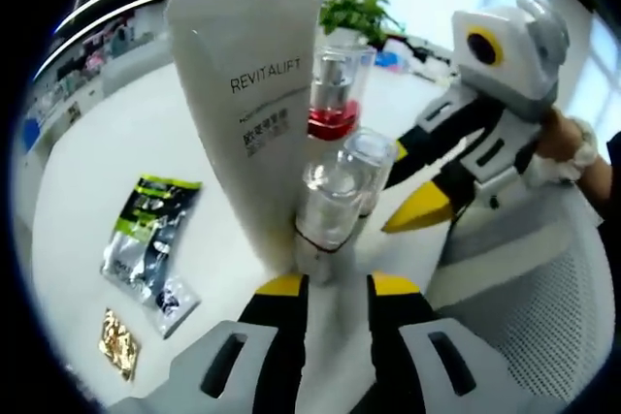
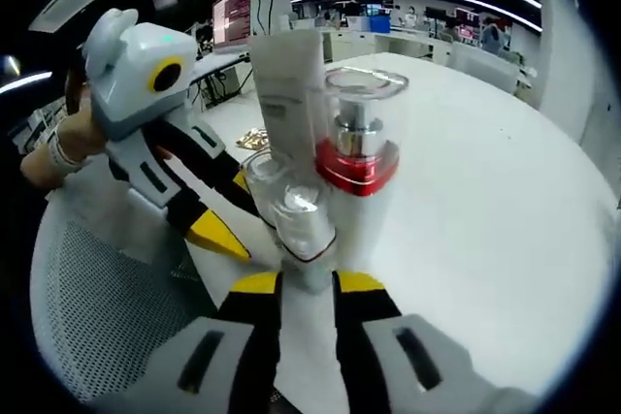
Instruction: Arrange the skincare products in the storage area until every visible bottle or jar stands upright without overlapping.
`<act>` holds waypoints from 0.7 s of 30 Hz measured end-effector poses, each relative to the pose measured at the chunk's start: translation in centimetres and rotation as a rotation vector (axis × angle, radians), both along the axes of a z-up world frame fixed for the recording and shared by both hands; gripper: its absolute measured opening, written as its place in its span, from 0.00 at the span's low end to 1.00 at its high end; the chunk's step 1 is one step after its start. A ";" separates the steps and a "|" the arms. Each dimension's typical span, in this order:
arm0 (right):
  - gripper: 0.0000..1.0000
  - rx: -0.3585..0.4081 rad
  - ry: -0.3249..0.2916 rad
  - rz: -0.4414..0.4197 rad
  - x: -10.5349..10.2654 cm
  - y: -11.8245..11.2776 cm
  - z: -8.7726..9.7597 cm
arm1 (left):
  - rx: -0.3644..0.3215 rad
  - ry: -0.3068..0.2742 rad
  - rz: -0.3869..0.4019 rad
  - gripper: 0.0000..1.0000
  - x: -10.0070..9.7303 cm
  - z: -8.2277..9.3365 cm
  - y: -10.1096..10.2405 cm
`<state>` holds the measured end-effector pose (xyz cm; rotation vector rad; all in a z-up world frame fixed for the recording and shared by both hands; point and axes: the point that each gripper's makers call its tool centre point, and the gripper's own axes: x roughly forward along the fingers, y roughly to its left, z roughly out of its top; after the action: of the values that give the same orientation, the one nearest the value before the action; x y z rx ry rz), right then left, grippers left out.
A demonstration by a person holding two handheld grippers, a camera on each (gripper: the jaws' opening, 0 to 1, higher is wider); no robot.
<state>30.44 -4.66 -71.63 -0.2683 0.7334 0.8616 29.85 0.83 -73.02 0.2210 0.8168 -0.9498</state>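
While the white desk (image 1: 87,191) carries a tall white REVITALIFT tube (image 1: 254,94) upright beside a red-based clear pump bottle (image 1: 337,84), with a foil sachet (image 1: 147,239) lying well apart, the left tongs (image 1: 335,283) and right tongs (image 2: 308,281) stand slightly parted either side of a small clear-capped bottle (image 1: 330,201), contact unclear.

Right gripper (image 2: 307,283), yellow-tipped jaws parted around a small clear-capped bottle (image 2: 299,225) on a white table (image 2: 485,191). Just beyond stand a red-collared pump bottle (image 2: 359,157) and a white tube (image 2: 286,94). The left gripper (image 2: 218,230) reaches in from the left.
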 end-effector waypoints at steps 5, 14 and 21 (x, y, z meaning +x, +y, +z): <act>0.26 0.016 -0.035 -0.010 -0.2 -0.2 1.3 | -0.013 -0.029 0.030 0.22 -0.2 1.2 0.9; 0.42 0.054 -0.078 -0.011 -1.2 0.1 3.0 | -0.039 -0.123 0.110 0.40 -0.5 3.7 3.0; 0.57 0.093 -0.075 -0.029 -2.1 0.1 3.5 | -0.076 -0.183 0.195 0.60 -0.3 6.0 5.1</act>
<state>28.37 -4.58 -68.18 -0.2050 0.6243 0.8509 29.55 5.92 -67.02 0.1566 0.6208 -0.7638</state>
